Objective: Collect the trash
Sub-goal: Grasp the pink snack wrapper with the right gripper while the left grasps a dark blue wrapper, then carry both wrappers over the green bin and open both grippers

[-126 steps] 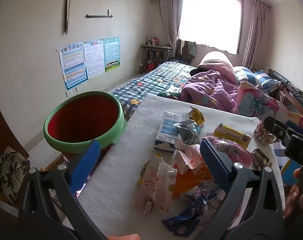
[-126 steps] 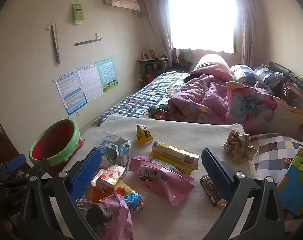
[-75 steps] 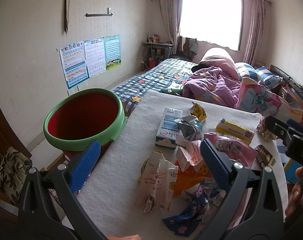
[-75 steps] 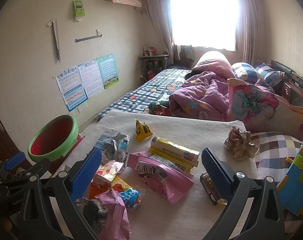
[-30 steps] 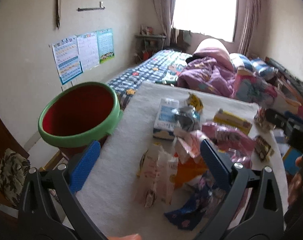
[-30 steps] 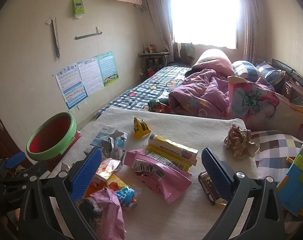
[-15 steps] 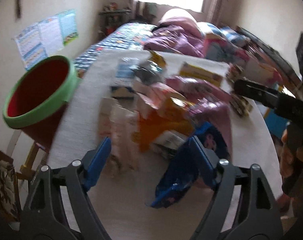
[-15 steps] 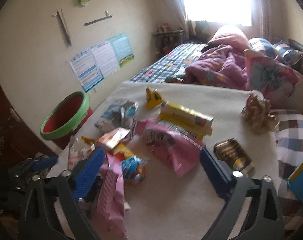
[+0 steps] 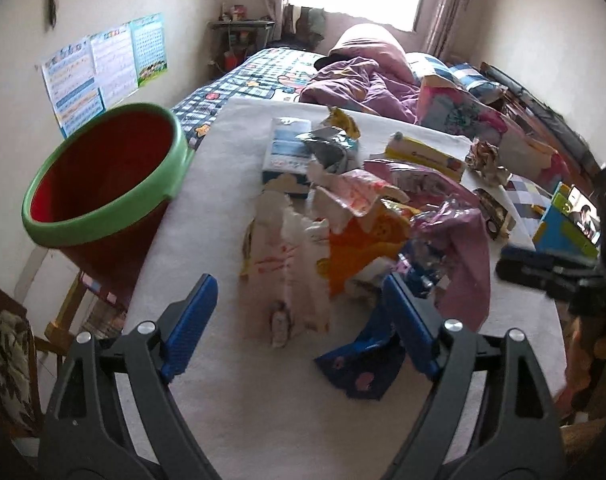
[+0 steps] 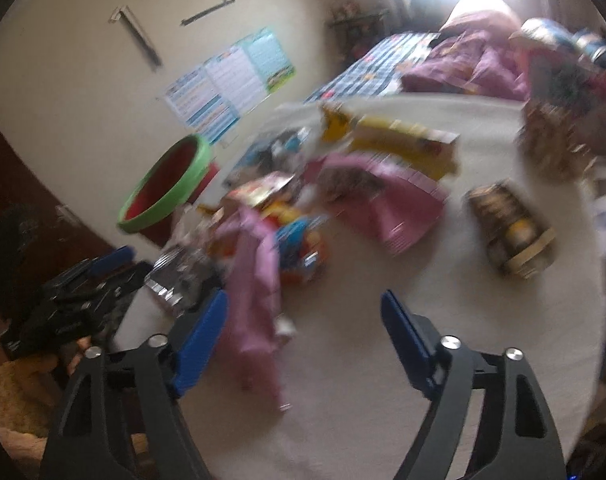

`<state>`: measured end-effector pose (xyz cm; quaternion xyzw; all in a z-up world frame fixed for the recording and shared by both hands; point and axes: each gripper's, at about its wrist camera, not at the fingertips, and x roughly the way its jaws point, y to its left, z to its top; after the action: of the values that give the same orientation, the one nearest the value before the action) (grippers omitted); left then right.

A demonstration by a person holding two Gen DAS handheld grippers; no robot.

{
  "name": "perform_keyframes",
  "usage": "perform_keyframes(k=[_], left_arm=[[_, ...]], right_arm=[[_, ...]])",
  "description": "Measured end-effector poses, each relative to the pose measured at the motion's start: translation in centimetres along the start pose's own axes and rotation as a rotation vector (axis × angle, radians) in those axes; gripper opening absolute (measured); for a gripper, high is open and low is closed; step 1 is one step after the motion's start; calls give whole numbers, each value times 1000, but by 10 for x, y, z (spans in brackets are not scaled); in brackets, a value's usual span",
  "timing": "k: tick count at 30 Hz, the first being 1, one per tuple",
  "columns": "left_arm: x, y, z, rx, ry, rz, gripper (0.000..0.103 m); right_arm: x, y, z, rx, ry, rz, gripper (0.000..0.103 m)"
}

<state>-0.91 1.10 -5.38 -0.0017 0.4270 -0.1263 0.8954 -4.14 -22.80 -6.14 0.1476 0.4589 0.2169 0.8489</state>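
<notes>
A heap of wrappers lies on the white-covered table [image 9: 263, 400]. My left gripper [image 9: 299, 308] points down at it with jaws opening. A crumpled white wrapper [image 9: 287, 264] sits between them untouched, and a dark blue wrapper [image 9: 363, 364] lies by the right finger. The red bin with a green rim [image 9: 103, 184] stands off the table's left edge. In the blurred right wrist view, my right gripper [image 10: 303, 312] has its jaws closing. A long pink wrapper [image 10: 255, 300] lies between them near the left finger, not pinched. The left gripper [image 10: 95, 276] shows at the left there.
A pink packet [image 10: 387, 204], a yellow box [image 10: 407, 144], a dark gold packet [image 10: 511, 228] and a crumpled paper ball [image 10: 555, 148] lie further back. A bed with a purple quilt [image 9: 363, 80] is behind. A blue-green gadget [image 9: 567, 220] stands at the right.
Both grippers have tipped downward and dropped closer to the pile. Both pairs of jaws stand narrower than a second ago. The wrappers have not moved.
</notes>
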Motion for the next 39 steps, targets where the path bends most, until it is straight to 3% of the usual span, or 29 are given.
perform_keyframes(k=[3,5,6,7,13,18,21,23,26,34,39], left_arm=[[-7,4,-3,-18,-13,-31,82],[-8,2,-6,-9,-17,-68,82],[-8,-1,-8,5,-17,-80,82],[-8,-5,-10,24,-18,-84,82],[1,-32,-19,121,9,-129,82],[27,-62,-20,196,74,-178,77],[41,-73,-24,229,118,-190,56],[47,-74,-26,229,142,-207,36],[46,-71,-24,206,154,-236,27],[10,-48,4,151,20,-190,23],[-10,-18,26,39,-60,-147,23]], right_arm=[[14,8,-2,-9,33,20,67],[20,8,-3,11,56,48,50],[21,6,-3,25,61,65,33],[20,6,-1,35,57,75,29],[-21,8,21,3,-91,38,28],[-32,1,32,31,-144,17,28],[-38,-2,33,49,-182,14,28],[-43,-1,35,39,-196,1,28],[-44,2,40,36,-214,-1,28],[-37,11,58,18,-238,14,28],[-27,27,75,-1,-252,28,28]])
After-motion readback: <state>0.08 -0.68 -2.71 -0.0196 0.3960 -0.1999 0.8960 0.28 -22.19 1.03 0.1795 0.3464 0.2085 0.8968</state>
